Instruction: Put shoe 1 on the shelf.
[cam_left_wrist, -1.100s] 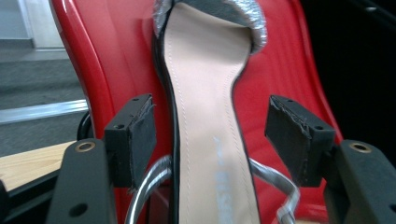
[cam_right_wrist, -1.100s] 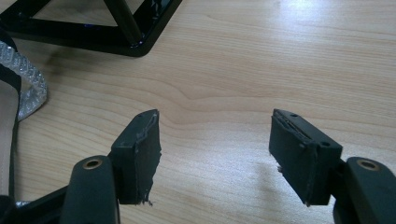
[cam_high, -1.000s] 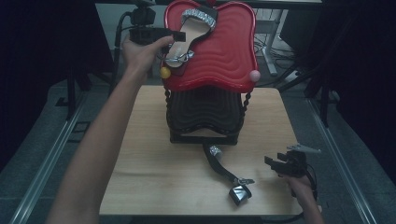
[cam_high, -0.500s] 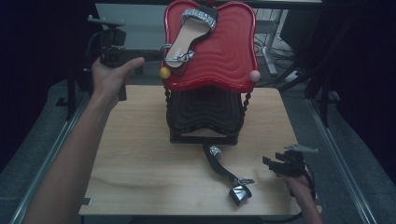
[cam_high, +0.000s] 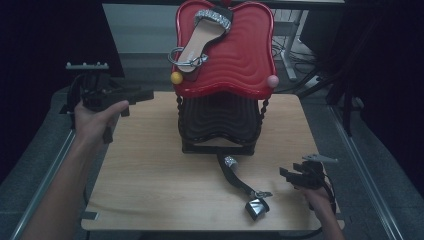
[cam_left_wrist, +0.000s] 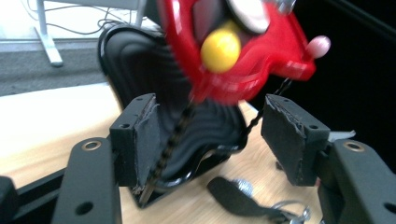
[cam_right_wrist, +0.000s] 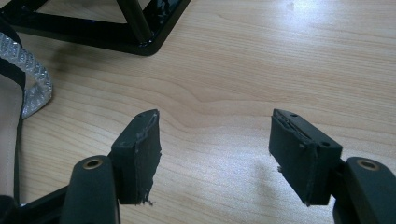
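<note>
Left tool held above the desk's far left corner, jaws spread but just been closing a little, nothing between them; it points at the two-tier rack. Right tool low at the near right edge, jaws spread, empty. One sandal lies on the red top tray, far centre. Second sandal lies flat on the desk, near the rack's black lower tray, just left of the right tool.
</note>
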